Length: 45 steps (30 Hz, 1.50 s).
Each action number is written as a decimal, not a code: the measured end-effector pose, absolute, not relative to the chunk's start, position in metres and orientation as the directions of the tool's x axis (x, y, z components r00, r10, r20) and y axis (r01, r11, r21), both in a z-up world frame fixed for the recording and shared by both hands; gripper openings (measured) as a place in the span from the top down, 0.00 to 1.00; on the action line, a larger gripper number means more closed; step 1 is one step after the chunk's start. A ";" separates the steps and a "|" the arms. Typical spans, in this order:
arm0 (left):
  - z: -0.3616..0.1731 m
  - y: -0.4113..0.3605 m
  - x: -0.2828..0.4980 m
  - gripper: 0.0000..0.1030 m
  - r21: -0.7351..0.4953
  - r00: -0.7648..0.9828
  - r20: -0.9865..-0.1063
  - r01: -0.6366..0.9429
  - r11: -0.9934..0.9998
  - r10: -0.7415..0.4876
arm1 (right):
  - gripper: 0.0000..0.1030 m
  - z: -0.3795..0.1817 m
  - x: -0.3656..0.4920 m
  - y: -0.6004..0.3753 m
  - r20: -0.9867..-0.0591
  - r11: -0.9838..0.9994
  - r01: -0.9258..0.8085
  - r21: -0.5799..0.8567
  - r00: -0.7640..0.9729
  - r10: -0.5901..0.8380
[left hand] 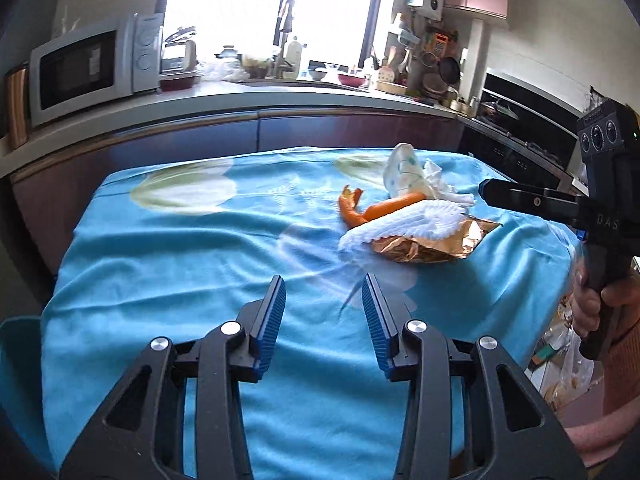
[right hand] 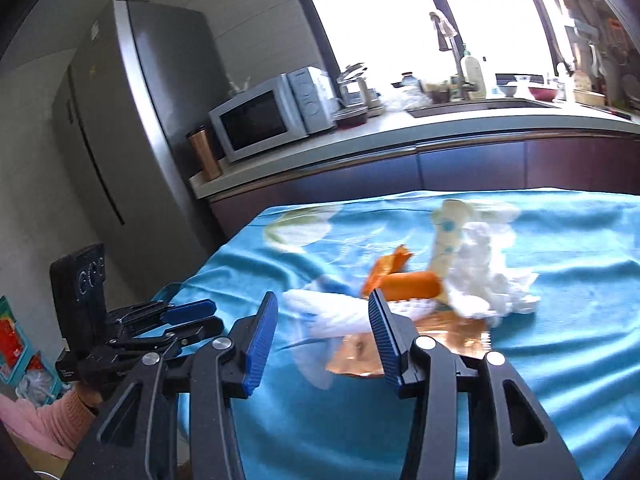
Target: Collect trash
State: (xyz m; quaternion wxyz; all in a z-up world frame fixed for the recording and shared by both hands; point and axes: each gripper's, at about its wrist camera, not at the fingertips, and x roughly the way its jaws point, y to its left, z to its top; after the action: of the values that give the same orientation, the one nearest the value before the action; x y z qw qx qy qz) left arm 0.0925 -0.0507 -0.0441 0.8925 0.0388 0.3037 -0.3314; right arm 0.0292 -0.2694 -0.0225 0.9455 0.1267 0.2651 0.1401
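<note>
A pile of trash lies on the blue tablecloth (left hand: 180, 264): an orange peel (left hand: 360, 210), a white foam net sleeve (left hand: 404, 226), a shiny copper wrapper (left hand: 432, 246), a crumpled white tissue (left hand: 444, 188) and a dotted white wrapper (left hand: 404, 172). My left gripper (left hand: 324, 300) is open and empty, short of the pile. My right gripper (right hand: 322, 318) is open and empty, just before the foam sleeve (right hand: 332, 316) and copper wrapper (right hand: 360, 356). The peel (right hand: 404, 282) and tissue (right hand: 488, 284) lie behind. The right gripper's body (left hand: 532, 202) shows at the pile's right.
A kitchen counter (left hand: 224, 100) runs behind the table with a microwave (left hand: 84, 68), sink tap and dishes. A fridge (right hand: 128, 120) stands at the left. Bags lie on the floor (left hand: 568, 360) right of the table. The left gripper (right hand: 176, 320) hangs over the table's left edge.
</note>
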 end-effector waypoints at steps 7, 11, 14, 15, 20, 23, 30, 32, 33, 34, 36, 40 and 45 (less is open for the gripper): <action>-0.040 -0.106 0.105 0.60 -0.038 0.581 -0.581 0.681 0.732 -0.570 | 0.44 -0.040 0.046 -0.307 -0.524 0.973 -0.058 0.222 0.835 0.169; -0.042 -0.124 0.113 0.60 0.001 0.570 -0.594 0.706 0.708 -0.568 | 0.43 -0.052 0.054 -0.317 -0.549 0.980 -0.043 0.193 0.823 0.144; -0.047 -0.137 0.117 0.57 0.012 0.547 -0.613 0.728 0.685 -0.570 | 0.43 -0.055 0.058 -0.319 -0.557 0.984 -0.041 0.174 0.820 0.133; -0.048 -0.141 0.118 0.57 0.013 0.539 -0.619 0.735 0.678 -0.572 | 0.43 -0.056 0.060 -0.320 -0.558 0.984 -0.040 0.171 0.820 0.130; -0.052 -0.153 0.123 0.74 0.004 0.520 -0.626 0.748 0.664 -0.581 | 0.65 -0.060 0.064 -0.325 -0.569 0.983 -0.044 0.179 0.810 0.140; -0.053 -0.153 0.123 0.91 -0.003 0.516 -0.627 0.747 0.664 -0.583 | 0.89 -0.060 0.065 -0.326 -0.571 0.984 -0.044 0.174 0.809 0.137; -0.049 -0.139 0.121 0.99 -0.057 0.516 -0.609 0.728 0.683 -0.602 | 0.98 -0.054 0.061 -0.331 -0.556 0.984 -0.028 0.175 0.822 0.122; -0.047 -0.133 0.121 0.99 -0.071 0.522 -0.603 0.717 0.693 -0.602 | 0.98 -0.051 0.060 -0.332 -0.548 0.984 -0.027 0.174 0.828 0.120; -0.045 -0.130 0.120 0.99 -0.082 0.524 -0.597 0.714 0.696 -0.607 | 0.98 -0.049 0.059 -0.332 -0.544 0.984 -0.028 0.177 0.830 0.122; -0.042 -0.126 0.119 0.99 -0.093 0.524 -0.590 0.712 0.696 -0.614 | 0.98 -0.047 0.058 -0.332 -0.539 0.983 -0.029 0.182 0.833 0.124; -0.037 -0.119 0.116 0.99 -0.106 0.531 -0.575 0.706 0.700 -0.622 | 0.99 -0.042 0.056 -0.332 -0.525 0.981 -0.034 0.190 0.841 0.130; -0.031 -0.109 0.110 0.99 -0.107 0.544 -0.551 0.706 0.700 -0.633 | 0.99 -0.030 0.051 -0.331 -0.493 0.978 -0.049 0.203 0.858 0.145; -0.034 -0.109 0.102 0.80 -0.083 0.530 -0.564 0.726 0.682 -0.633 | 0.99 -0.018 0.045 -0.330 -0.457 0.969 -0.074 0.234 0.872 0.177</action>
State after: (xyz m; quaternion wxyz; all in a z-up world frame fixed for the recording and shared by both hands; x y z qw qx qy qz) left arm 0.1021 -0.1089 -0.0340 0.8709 0.0810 0.2873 -0.3903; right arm 0.0445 -0.3302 -0.0181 0.9617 0.1051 0.2446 0.0652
